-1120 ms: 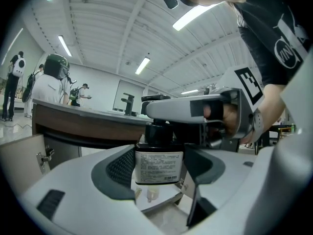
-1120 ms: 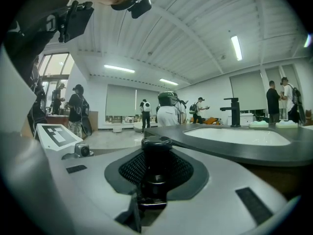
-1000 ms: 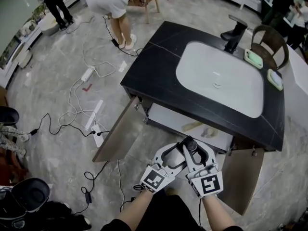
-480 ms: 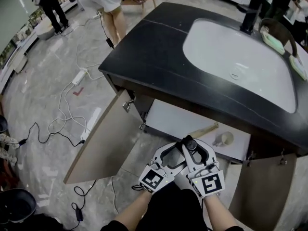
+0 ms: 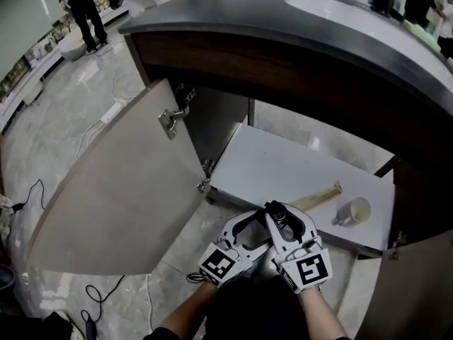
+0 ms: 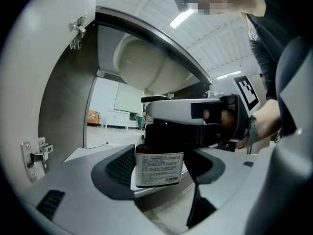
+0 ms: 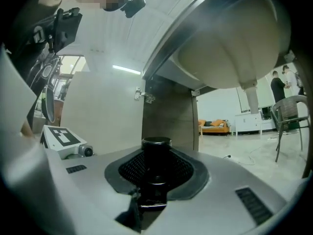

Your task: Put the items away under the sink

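We are holding one dark bottle [image 6: 159, 168] between both tools: the left tool [image 5: 248, 234] is clenching its labelled body, the right tool [image 5: 287, 225] is clenching its black cap. The white cabinet shelf [image 5: 283, 170] is lying just ahead of the tools.

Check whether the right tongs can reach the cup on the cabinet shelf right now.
Probably not yet: the right tongs are shut on the bottle. The way to the cup looks free, with the door open.

My left gripper [image 5: 256, 224] and right gripper [image 5: 289, 219] are showing white shells and black meshed pads [image 6: 120, 168], each carrying a black-and-white marker cube [image 5: 221, 264] toward six o'clock.
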`<action>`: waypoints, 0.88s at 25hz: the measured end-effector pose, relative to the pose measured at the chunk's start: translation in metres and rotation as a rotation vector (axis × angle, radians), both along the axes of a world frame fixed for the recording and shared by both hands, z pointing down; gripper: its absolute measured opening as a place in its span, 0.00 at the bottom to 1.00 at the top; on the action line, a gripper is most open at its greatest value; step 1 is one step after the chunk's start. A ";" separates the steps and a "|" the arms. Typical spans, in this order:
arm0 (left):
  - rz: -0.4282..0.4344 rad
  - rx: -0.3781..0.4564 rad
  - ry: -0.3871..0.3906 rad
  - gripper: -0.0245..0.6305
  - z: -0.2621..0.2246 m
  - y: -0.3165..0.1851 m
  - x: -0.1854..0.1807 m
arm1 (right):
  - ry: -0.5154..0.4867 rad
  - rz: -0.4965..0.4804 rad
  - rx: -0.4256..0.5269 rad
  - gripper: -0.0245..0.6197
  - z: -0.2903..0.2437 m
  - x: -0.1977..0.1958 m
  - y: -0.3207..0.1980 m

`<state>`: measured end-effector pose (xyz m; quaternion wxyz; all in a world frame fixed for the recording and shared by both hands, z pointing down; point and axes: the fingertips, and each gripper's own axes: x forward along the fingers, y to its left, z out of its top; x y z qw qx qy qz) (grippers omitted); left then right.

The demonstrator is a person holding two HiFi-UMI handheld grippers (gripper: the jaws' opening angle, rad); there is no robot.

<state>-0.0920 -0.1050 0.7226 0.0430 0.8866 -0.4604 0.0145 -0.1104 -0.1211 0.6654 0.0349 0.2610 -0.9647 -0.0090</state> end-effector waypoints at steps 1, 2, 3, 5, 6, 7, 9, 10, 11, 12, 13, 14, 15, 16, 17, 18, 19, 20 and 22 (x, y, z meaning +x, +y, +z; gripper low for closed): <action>-0.007 0.007 0.005 0.52 0.008 -0.002 -0.001 | 0.000 -0.003 0.007 0.20 0.008 -0.001 -0.001; -0.015 0.010 0.011 0.52 0.014 -0.003 -0.002 | -0.001 -0.005 0.013 0.20 0.015 -0.003 -0.003; -0.025 0.012 0.017 0.52 0.020 -0.005 -0.003 | -0.004 -0.008 0.015 0.20 0.020 -0.004 -0.005; -0.043 0.015 0.021 0.52 0.030 -0.008 -0.004 | -0.014 -0.012 -0.001 0.20 0.030 -0.005 -0.009; -0.048 0.011 0.021 0.52 0.036 -0.010 -0.005 | -0.015 -0.010 -0.013 0.20 0.035 -0.005 -0.012; -0.050 0.007 0.019 0.52 0.041 -0.011 -0.006 | -0.015 -0.007 -0.024 0.20 0.039 -0.005 -0.014; -0.045 0.006 0.010 0.52 0.049 -0.015 -0.006 | -0.015 -0.001 -0.037 0.20 0.047 -0.006 -0.019; -0.043 0.010 0.004 0.52 0.051 -0.019 -0.006 | -0.013 -0.001 -0.037 0.20 0.050 -0.006 -0.022; -0.043 0.014 -0.001 0.52 0.053 -0.022 -0.005 | -0.014 -0.003 -0.033 0.20 0.053 -0.006 -0.025; -0.045 0.014 -0.005 0.52 0.056 -0.026 -0.005 | -0.018 -0.008 -0.026 0.20 0.055 -0.006 -0.028; -0.047 0.012 -0.011 0.52 0.059 -0.029 -0.005 | -0.019 -0.014 -0.018 0.20 0.058 -0.007 -0.031; -0.049 0.011 -0.023 0.52 0.061 -0.032 -0.005 | -0.015 -0.020 -0.012 0.20 0.060 -0.008 -0.034; -0.049 0.012 -0.036 0.51 0.062 -0.035 -0.006 | -0.011 -0.025 -0.009 0.20 0.062 -0.010 -0.036; -0.049 0.010 -0.042 0.51 0.064 -0.037 -0.007 | -0.008 -0.029 -0.009 0.20 0.064 -0.011 -0.038; -0.048 0.004 -0.043 0.51 0.067 -0.039 -0.008 | -0.008 -0.032 -0.011 0.20 0.066 -0.012 -0.040; -0.047 -0.001 -0.050 0.51 0.069 -0.041 -0.008 | -0.008 -0.032 -0.016 0.20 0.068 -0.012 -0.043; -0.046 -0.002 -0.065 0.51 0.070 -0.043 -0.010 | -0.008 -0.032 -0.020 0.20 0.070 -0.013 -0.045; -0.047 0.000 -0.085 0.51 0.071 -0.046 -0.011 | -0.008 -0.033 -0.021 0.20 0.072 -0.015 -0.047; -0.055 0.006 -0.110 0.51 0.073 -0.049 -0.015 | -0.013 -0.037 -0.018 0.20 0.075 -0.018 -0.050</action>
